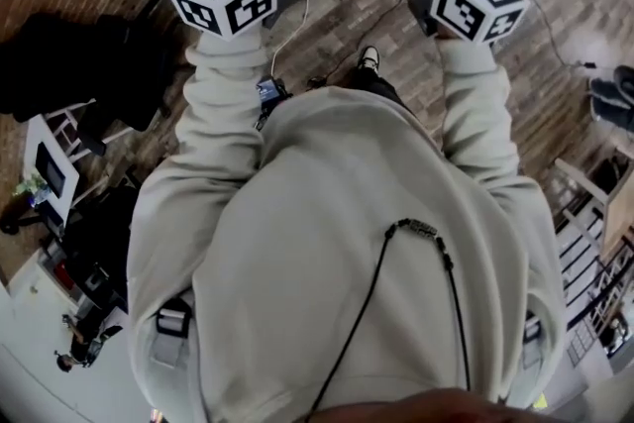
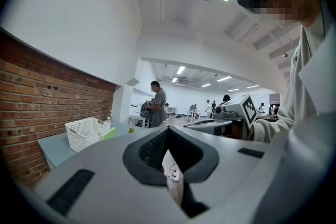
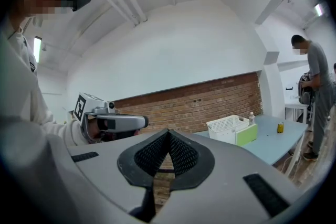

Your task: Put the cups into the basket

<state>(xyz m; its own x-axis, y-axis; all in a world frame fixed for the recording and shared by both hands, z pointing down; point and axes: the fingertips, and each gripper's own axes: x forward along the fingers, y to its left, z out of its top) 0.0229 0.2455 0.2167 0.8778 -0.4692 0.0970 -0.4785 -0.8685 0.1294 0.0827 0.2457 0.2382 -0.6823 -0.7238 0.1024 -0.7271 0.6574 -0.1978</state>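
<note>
Floor: wooden floor under me, with both arms held out ahead of the body. I judge this a carrying pose, since nothing is within reach.
Bench: pale blue bench along the brick wall, at 3 o'clock in the right gripper view and 8 o'clock in the left gripper view. It is well apart from both grippers.
Basket: white basket stands upright on the bench, mouth up, so cups can drop straight in.
Left gripper: left gripper points roughly level. Its fingers are pressed together at the tips with nothing between them, sensibly shut while there is nothing to grasp.
Right gripper: right gripper is the same, with its fingers pressed together and empty.
Green box: green box sits just beside the basket at its 4 o'clock.
Cups: I can pick out none for certain. A bottle and a small yellow item stand on the bench, too small to tell.
</note>
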